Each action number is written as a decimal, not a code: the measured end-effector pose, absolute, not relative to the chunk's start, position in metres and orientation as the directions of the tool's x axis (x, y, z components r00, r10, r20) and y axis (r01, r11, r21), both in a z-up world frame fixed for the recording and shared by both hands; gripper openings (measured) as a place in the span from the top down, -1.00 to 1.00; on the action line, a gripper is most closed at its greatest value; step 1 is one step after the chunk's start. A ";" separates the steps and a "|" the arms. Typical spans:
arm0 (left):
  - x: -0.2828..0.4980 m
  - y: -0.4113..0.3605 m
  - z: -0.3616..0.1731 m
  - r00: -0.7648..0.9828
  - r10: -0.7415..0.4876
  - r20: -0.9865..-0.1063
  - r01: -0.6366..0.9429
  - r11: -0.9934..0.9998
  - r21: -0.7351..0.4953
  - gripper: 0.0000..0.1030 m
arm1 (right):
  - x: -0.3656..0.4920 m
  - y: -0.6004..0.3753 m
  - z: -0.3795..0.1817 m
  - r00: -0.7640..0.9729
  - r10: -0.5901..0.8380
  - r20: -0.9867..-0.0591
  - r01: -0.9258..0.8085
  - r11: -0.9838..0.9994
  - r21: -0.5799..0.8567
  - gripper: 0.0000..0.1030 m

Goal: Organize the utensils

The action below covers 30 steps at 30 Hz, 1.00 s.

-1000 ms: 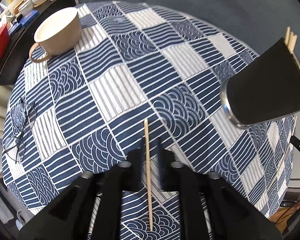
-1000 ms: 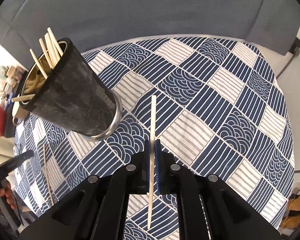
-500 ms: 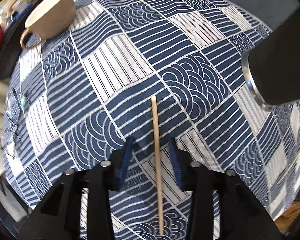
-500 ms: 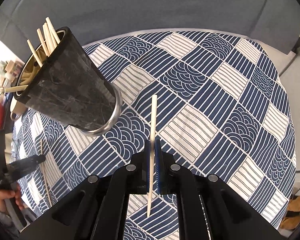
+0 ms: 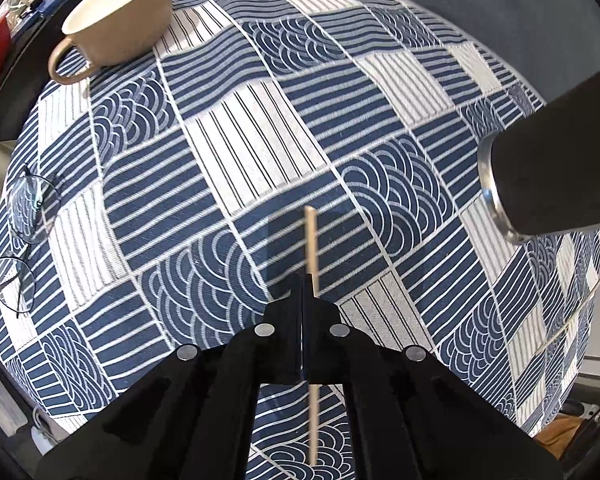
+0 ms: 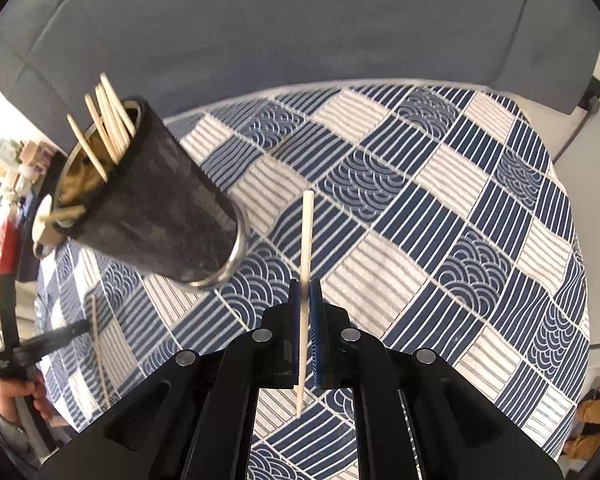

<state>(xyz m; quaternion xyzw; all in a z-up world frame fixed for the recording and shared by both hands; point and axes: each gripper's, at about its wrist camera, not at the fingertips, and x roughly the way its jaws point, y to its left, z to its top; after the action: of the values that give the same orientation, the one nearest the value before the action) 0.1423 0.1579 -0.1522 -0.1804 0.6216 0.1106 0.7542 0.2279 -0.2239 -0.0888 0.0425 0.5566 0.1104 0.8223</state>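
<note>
My left gripper [image 5: 306, 280] is shut on a wooden chopstick [image 5: 311, 248] that points forward over the blue-and-white patterned tablecloth [image 5: 260, 128]. My right gripper [image 6: 306, 284] is shut on a pale chopstick [image 6: 306, 240], held above the cloth. A black utensil cup with a metal rim [image 6: 156, 216] stands left of the right gripper and holds several chopsticks [image 6: 108, 120]. The cup's base [image 5: 548, 176] shows at the right of the left wrist view. The left gripper with its chopstick [image 6: 96, 332] also shows at the far left of the right wrist view.
A beige mug [image 5: 116, 20] stands at the far left of the table. Eyeglasses [image 5: 24, 216] lie near the left edge. A grey sofa [image 6: 300, 20] runs behind the table. Shelves with clutter [image 6: 12, 168] are at the left.
My left gripper has shut on the chopstick that lay between its open fingers and has lifted it. My right gripper has kept its chopstick and moved back a little from the cup.
</note>
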 end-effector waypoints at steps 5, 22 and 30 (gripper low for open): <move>0.142 0.167 -0.142 0.227 -0.074 -0.971 -0.375 0.913 -0.157 1.00 | 0.233 -0.227 -0.074 0.384 0.240 -0.892 -0.136 0.970 0.202 0.92; 0.158 0.121 -0.177 0.139 -0.024 -0.990 -0.333 0.940 -0.069 0.55 | 0.230 -0.213 -0.113 0.259 0.229 -0.938 -0.163 0.968 0.191 0.82; 0.170 0.109 -0.182 0.151 0.034 -0.988 -0.295 0.955 -0.013 0.54 | 0.234 -0.208 -0.151 0.177 0.160 -0.971 -0.145 0.980 0.135 0.00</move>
<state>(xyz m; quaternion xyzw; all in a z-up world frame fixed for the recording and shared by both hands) 0.1701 0.1093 -0.1819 -0.1018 0.6424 0.1094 0.7517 0.2337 -0.2080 -0.1510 0.0059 0.6339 0.0994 0.7670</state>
